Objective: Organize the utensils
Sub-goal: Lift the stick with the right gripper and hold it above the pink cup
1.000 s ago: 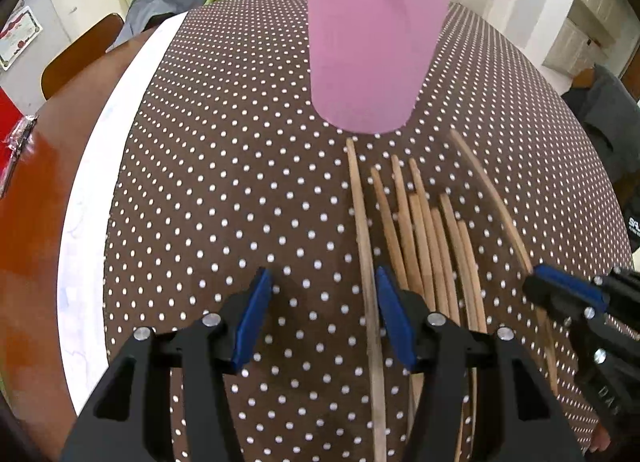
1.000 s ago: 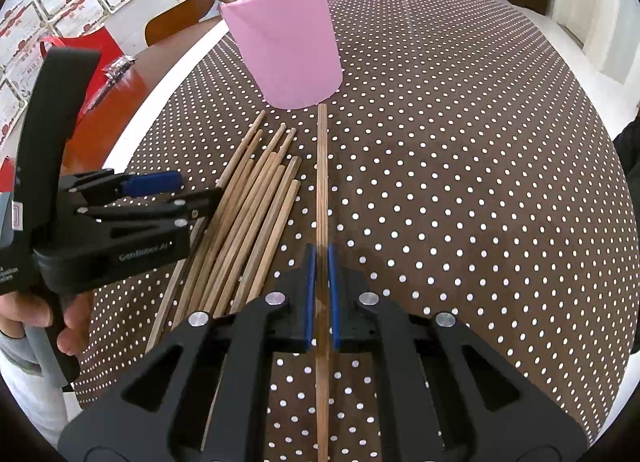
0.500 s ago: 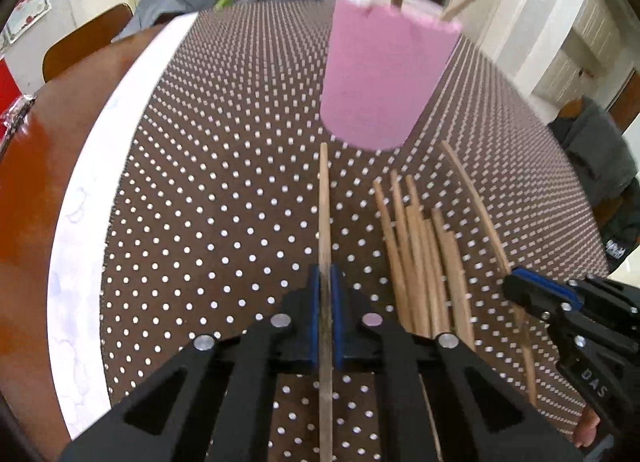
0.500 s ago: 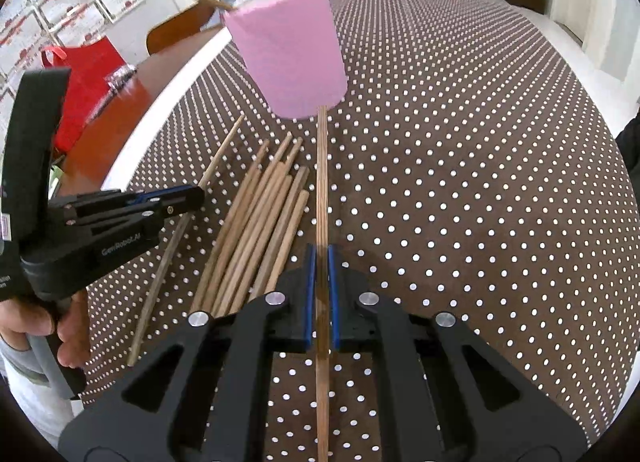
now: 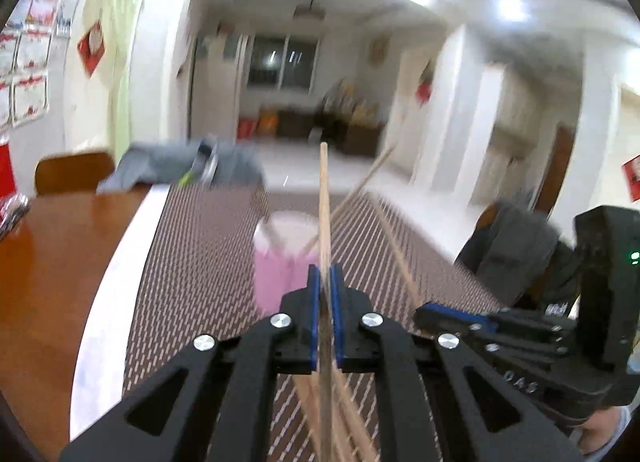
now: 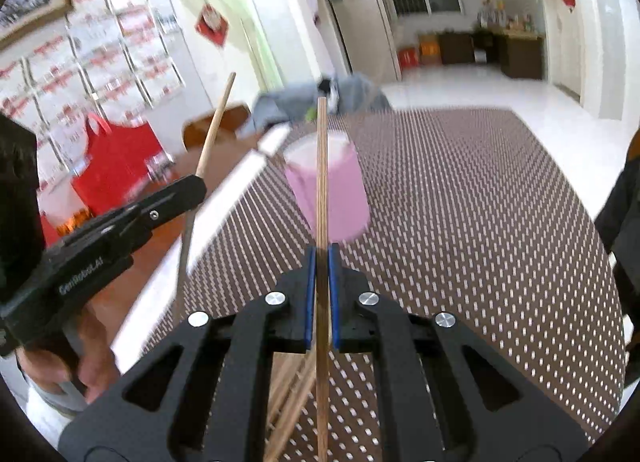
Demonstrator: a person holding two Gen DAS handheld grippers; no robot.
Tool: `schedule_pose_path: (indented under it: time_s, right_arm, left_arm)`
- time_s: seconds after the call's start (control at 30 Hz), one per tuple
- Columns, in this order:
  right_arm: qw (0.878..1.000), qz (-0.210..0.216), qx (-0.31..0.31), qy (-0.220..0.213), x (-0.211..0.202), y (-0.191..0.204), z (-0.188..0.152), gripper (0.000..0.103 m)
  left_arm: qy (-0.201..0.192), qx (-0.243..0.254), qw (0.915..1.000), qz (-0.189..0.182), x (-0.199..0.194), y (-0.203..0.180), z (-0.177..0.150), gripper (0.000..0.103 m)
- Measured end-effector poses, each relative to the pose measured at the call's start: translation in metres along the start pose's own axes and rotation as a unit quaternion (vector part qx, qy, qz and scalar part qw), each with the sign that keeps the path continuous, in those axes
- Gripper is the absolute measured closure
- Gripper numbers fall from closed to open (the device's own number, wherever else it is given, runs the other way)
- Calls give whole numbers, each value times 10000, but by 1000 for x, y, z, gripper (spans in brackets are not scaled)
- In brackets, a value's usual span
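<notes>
A pink cup (image 5: 282, 262) (image 6: 330, 190) stands on the dotted brown tablecloth (image 6: 480, 202) with two chopsticks in it. My left gripper (image 5: 325, 286) is shut on a wooden chopstick (image 5: 324, 198) and holds it raised, tip up, in front of the cup. My right gripper (image 6: 322, 266) is shut on another chopstick (image 6: 321, 166), also lifted and pointing over the cup. In the right wrist view the left gripper (image 6: 176, 198) shows at left with its chopstick (image 6: 216, 126). Several loose chopsticks (image 6: 292, 394) lie on the cloth below the grippers.
A bare wooden table edge (image 5: 48, 262) and a white strip lie left of the cloth. A chair (image 5: 74, 172) with grey clothing (image 5: 192, 168) stands at the far end. A red bag (image 6: 116, 166) sits at left.
Both grippers have lifted and tilted upward with their chopsticks, so the room now fills the views. The cup looks farther and lower than before.
</notes>
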State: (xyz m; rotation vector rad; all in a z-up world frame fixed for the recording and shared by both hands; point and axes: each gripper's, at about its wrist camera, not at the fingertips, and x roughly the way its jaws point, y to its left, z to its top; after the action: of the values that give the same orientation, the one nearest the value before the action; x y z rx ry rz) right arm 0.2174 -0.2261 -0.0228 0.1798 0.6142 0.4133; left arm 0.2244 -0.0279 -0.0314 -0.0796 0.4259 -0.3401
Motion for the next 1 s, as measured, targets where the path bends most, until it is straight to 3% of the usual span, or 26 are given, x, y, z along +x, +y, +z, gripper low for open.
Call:
schedule_pose_path:
  time_s: [0.17,0.4,0.7,1.0]
  right_arm:
    - [9973,166,26,-715,-10,6,25,96]
    - [9867,331,56,-1591,0,5,56,96]
    - [9694,468,187,-2402,37,-11,83,96]
    - [9522,393,31,-3030,57,-18,92,96]
  left_arm:
    - [-920,-214,9955,-74,-1,-5,23,97]
    - [-1756,-418,9836,-43,10,-6,58,97]
    - [-2396,-643,9685,223,40,0,81,97]
    - [-2826,-591,9555,612,68,6,80,97]
